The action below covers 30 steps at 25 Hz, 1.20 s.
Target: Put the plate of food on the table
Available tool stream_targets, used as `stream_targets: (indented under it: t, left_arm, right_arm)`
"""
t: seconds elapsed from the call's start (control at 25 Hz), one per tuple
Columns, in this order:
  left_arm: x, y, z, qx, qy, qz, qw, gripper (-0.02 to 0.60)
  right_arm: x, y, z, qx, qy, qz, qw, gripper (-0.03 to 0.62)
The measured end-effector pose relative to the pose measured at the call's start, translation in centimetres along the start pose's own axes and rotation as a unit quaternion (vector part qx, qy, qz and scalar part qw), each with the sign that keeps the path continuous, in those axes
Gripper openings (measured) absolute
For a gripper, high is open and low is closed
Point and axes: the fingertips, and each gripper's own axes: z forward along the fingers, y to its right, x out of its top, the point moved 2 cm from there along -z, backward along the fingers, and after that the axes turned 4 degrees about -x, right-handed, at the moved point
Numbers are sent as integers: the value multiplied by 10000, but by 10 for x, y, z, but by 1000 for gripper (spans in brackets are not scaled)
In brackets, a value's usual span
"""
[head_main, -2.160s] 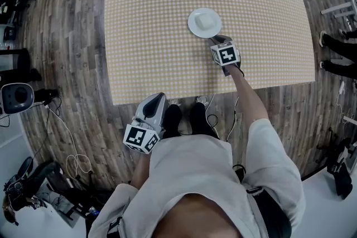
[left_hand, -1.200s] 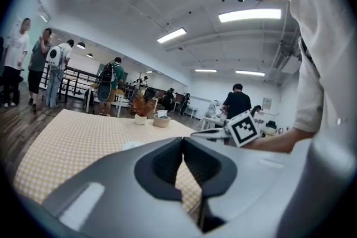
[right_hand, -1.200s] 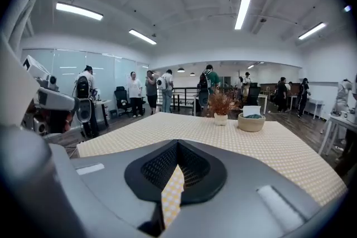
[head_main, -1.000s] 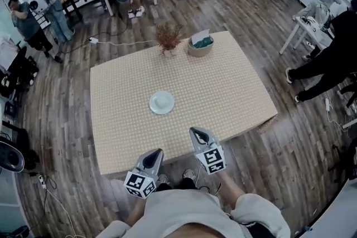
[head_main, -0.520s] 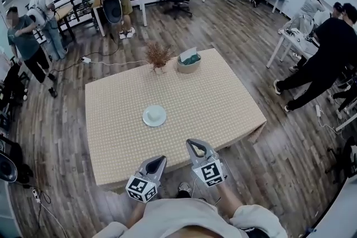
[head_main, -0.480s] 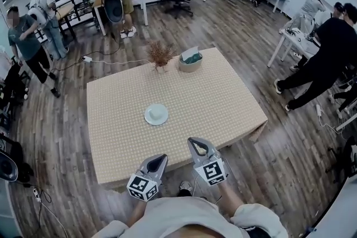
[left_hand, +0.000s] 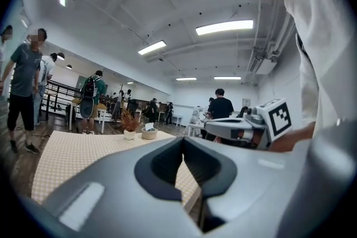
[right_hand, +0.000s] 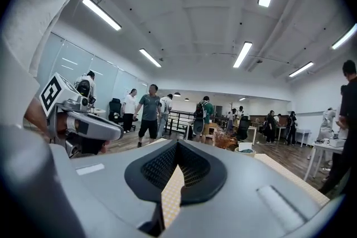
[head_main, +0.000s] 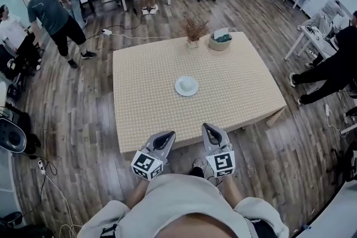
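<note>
At the far left of the head view a person in a teal shirt stands on the wood floor, well apart from the table. The table fills the middle of that view under a pale checked cloth. The left gripper is held low in front of the person's body, its tips overlapping the table's near edge and its marker cube toward the person. In the left gripper view its jaws meet at the tips with nothing between them, and only cloth shows through the gap behind the tips. The plate lies flat on the cloth near the table's middle, white, with a pale mound on it too small to make out. It is well beyond both grippers and neither touches it. A dried plant stands at the far edge, with a bowl just beside it on the right. The right gripper is held beside the left one, a little apart from it, and it too points at the table. In the right gripper view its jaws are closed tip to tip and empty. At the far right a person in black stands on the floor, clear of the table.
</note>
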Motion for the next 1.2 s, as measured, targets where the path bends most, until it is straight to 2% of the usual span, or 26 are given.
stream_targets:
  t: [0.28,0.52,1.0,1.2]
  left_arm:
    - [-12,-1,-51,-180,1,-43,9998,9]
    - [-23,0,-78,-233,45,-84,9997,9]
    - [-19,15,-86,-460,132,-16,9989,9]
    - [-16,6,-84,-392,182,54,9990,9]
  right_arm:
    - [-11,-62,-29,-200,-249,259,9992,-3]
    - [-17,-96,-41,-271,-243,184,9992,-3]
    - [-14,-103,-57,-564,-216,186,9980,-3]
    - [-13,-99,-48,-580,-131,147,9981,-3]
